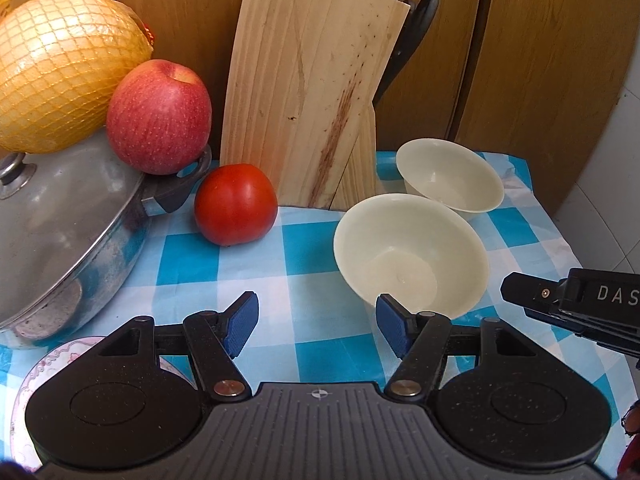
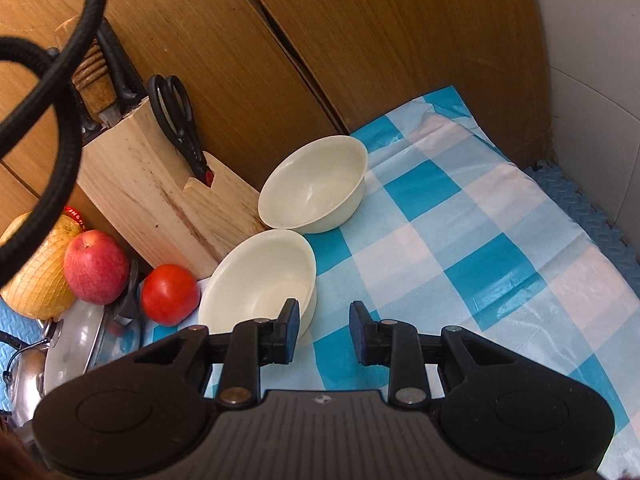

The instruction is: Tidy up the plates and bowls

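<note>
Two cream bowls stand on the blue-checked cloth. The near bowl (image 1: 408, 248) (image 2: 260, 280) sits just ahead of my left gripper's right finger. The far bowl (image 1: 450, 174) (image 2: 316, 184) stands behind it, by the knife block. A pink-patterned plate (image 1: 44, 364) lies under my left gripper's left side, mostly hidden. My left gripper (image 1: 316, 322) is open and empty above the cloth. My right gripper (image 2: 324, 330) is open and empty, its left finger at the near bowl's right rim; it also shows in the left wrist view (image 1: 576, 308).
A wooden knife block (image 1: 312, 92) (image 2: 160, 196) with scissors (image 2: 180, 120) stands against the wooden wall. A tomato (image 1: 235, 204) (image 2: 170, 294), an apple (image 1: 159, 117) (image 2: 96, 266), a netted pomelo (image 1: 60, 68) and a lidded pan (image 1: 64, 232) fill the left. The cloth's edge (image 1: 580, 264) is at right.
</note>
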### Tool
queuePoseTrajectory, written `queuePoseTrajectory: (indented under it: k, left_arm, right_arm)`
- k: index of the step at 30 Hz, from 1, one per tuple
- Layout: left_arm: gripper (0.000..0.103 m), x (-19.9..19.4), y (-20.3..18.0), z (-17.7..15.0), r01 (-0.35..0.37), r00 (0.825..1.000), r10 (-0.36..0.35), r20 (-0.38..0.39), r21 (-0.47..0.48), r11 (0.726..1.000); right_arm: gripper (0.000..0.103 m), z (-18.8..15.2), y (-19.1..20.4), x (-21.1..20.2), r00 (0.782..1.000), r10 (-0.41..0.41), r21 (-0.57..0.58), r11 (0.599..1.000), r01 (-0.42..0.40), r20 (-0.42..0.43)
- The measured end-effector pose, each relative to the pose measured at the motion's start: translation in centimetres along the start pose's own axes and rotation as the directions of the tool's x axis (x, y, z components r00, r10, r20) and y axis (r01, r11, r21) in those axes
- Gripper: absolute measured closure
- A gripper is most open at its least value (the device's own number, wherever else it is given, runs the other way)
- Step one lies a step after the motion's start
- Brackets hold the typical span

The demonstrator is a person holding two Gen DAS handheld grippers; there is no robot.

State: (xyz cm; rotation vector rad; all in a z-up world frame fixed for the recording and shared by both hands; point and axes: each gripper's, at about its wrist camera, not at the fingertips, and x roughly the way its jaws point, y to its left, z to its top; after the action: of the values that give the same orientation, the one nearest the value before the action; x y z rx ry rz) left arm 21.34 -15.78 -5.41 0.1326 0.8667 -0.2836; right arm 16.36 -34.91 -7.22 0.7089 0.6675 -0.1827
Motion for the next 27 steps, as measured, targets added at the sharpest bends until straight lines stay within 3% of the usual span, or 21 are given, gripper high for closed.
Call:
queuePoseTrajectory:
  k: [22,27]
  left_arm:
    - [0.032,3.0,-0.7,2.1,0.038,0.999,-0.038,-0.005,-0.016,0.999]
    - [0.042,3.8,-0.2,2.1,0.045,0.999,-0.046,-0.025,-0.036,0.998]
  right_arm:
    - [0.076,1.3,0.1,3.6,1.000,0.012,0.016,1.000,-0.012,-0.027]
    - [0.076,1.3,0.1,4.3,0.999,0.005,0.015,1.000,-0.005,-0.036]
